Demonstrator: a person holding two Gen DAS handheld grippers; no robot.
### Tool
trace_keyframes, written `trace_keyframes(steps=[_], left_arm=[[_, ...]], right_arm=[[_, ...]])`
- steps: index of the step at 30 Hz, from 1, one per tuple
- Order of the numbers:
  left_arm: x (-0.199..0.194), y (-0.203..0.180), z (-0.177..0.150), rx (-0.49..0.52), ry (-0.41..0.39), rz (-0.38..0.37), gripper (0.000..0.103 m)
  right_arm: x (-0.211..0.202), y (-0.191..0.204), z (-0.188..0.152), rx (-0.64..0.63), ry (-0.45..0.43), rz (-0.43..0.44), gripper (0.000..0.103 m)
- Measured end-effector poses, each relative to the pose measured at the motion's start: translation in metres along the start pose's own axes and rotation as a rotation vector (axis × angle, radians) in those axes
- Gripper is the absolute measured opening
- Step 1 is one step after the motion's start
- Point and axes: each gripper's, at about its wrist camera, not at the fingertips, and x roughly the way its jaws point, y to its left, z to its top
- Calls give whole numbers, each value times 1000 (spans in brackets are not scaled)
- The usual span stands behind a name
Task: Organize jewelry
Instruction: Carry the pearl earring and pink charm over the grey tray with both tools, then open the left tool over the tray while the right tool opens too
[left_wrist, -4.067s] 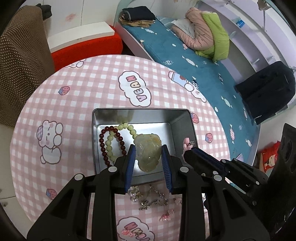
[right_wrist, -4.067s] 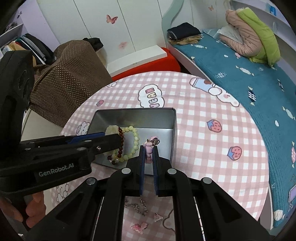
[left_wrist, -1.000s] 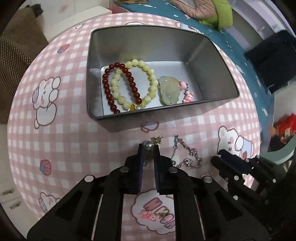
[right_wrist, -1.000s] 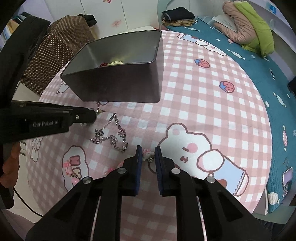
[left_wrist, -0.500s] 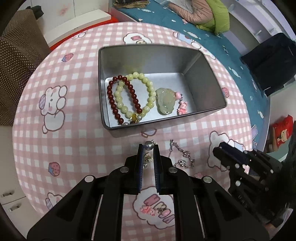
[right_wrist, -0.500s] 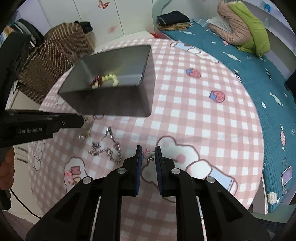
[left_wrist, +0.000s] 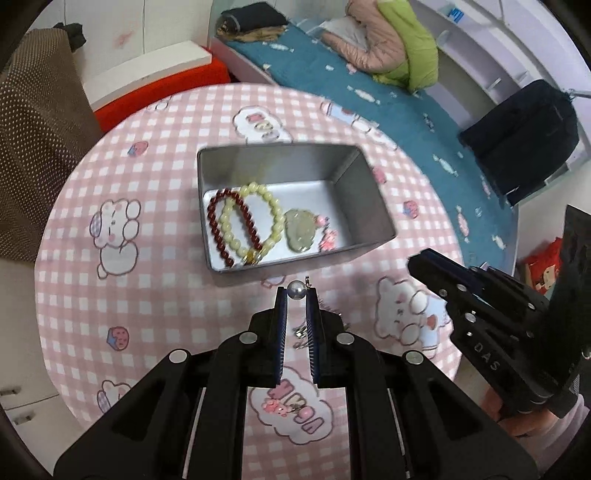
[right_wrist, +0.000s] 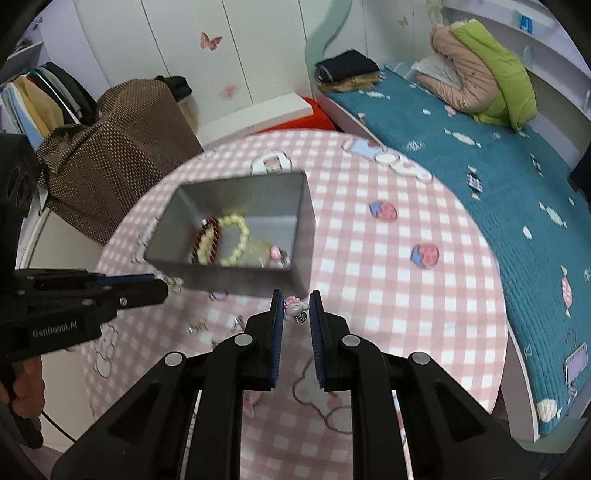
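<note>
Above the table (left_wrist: 155, 288), left tongs (left_wrist: 296, 291) pinch a pearl earring (left_wrist: 296, 289), right tongs (right_wrist: 296, 309) a pink charm (right_wrist: 293, 307).

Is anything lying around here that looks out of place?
Yes: a pink charm and a silver chain lie loose on the checked tablecloth, outside the metal tin that holds the bracelets. Nothing looks spilled or broken.

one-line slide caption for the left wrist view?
Left gripper pinches a pearl earring above the checked table, near the metal tin of bracelets.
</note>
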Motion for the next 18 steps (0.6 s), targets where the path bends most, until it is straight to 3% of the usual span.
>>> trace_keyframes(steps=[7,18], left_arm=[[-16,0,18,-18,-74,-19,10],[-3,4,33,-43,-74,-16,10]], right_arm=[[-1,12,23,-47,-56,29,13],[15,19,31,-77,-24,8,15]])
